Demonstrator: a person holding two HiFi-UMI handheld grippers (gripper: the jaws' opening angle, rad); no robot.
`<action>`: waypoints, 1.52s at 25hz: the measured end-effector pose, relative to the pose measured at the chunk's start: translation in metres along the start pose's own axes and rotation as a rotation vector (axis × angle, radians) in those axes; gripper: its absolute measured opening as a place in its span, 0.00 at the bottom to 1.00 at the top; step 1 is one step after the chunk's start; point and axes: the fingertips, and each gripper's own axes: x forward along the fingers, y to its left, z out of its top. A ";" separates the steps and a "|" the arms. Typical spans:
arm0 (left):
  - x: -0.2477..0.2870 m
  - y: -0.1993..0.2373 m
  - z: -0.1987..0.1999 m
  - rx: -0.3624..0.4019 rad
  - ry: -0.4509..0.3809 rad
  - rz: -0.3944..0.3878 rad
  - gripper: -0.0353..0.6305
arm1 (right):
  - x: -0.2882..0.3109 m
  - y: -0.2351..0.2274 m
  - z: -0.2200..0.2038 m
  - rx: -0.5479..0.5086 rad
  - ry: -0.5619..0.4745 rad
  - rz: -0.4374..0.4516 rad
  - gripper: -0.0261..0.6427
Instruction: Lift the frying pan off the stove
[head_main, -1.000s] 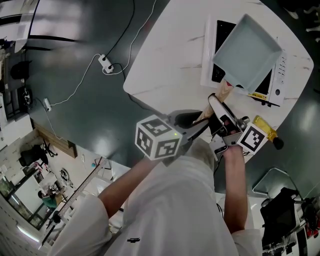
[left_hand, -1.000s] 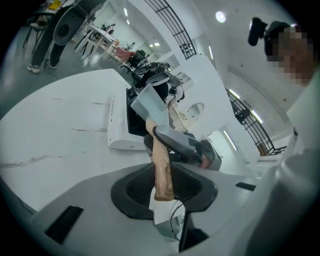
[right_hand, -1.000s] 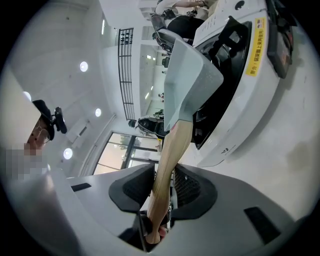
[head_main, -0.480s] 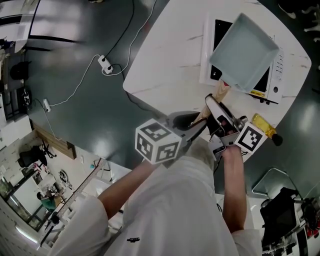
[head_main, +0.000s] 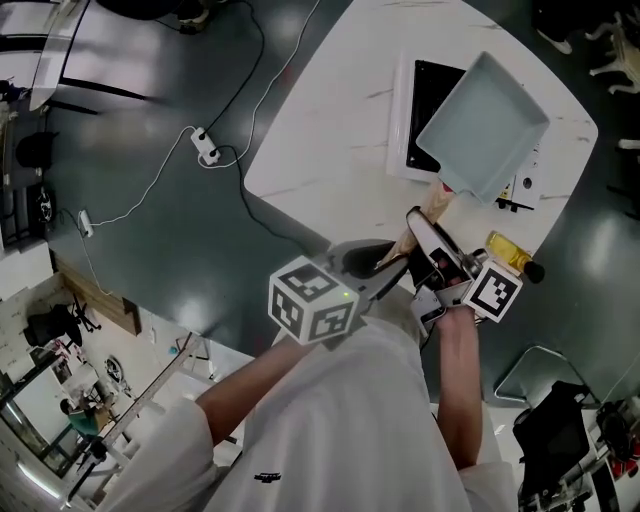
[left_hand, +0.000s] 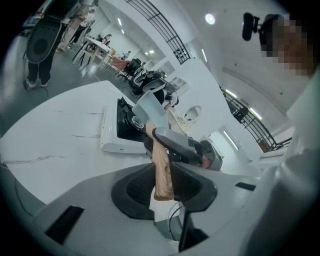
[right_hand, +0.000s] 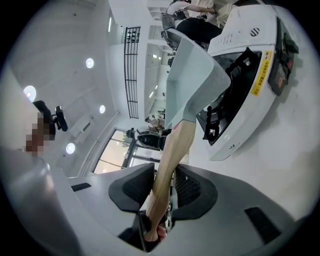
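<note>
A square pale blue-grey frying pan with a wooden handle hangs tilted over the white stove on the white table. My left gripper is shut on the handle's near end. My right gripper is shut on the same handle, a little closer to the pan. In the right gripper view the pan's underside stands clear above the stove's black top. In the left gripper view the right gripper crosses the handle in front of the pan.
The table's edge runs close to my body. A yellow packet lies at the table's near right edge, beside the stove. On the dark floor at the left a power strip trails cables. Dark gear sits at the lower right.
The head view has swung, so table and stove sit a little further left. More of the stove's black top shows left of the pan. Both grippers keep their hold on the handle.
</note>
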 end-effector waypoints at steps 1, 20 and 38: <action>-0.001 -0.004 0.001 0.008 -0.001 -0.003 0.19 | -0.002 0.004 0.001 -0.003 -0.002 0.002 0.20; -0.046 -0.077 0.035 0.041 -0.097 -0.059 0.20 | -0.018 0.099 0.009 -0.133 0.030 -0.007 0.21; -0.072 -0.142 0.048 0.180 -0.184 -0.065 0.20 | -0.055 0.169 0.015 -0.228 -0.004 0.046 0.21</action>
